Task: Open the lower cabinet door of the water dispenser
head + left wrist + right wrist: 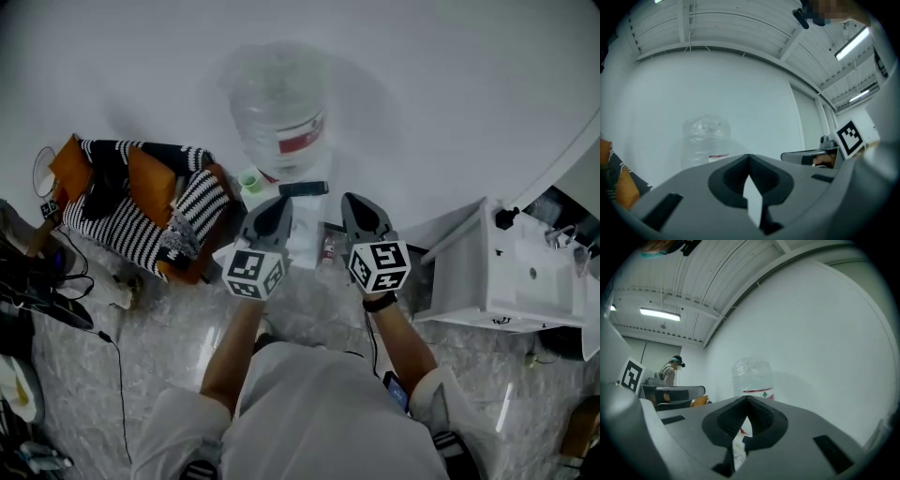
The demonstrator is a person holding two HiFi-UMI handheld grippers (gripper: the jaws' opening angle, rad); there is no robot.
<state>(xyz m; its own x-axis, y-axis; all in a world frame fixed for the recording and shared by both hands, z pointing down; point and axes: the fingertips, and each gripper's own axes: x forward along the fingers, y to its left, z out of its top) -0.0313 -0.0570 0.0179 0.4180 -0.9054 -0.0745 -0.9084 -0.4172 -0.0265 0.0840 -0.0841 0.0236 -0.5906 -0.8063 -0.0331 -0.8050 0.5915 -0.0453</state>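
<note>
The water dispenser stands against the white wall, seen from above, with a clear water bottle on top. Its lower cabinet door is hidden below the top and my grippers. My left gripper and right gripper are held side by side, level, in front of the dispenser's top, touching nothing. In the left gripper view the left gripper has its jaws together, empty, with the bottle ahead. In the right gripper view the right gripper is also shut and empty, facing the bottle.
A chair with orange cushions and striped cloth stands left of the dispenser. A white sink unit stands to the right. A cable runs over the marble floor at left. A person stands far off.
</note>
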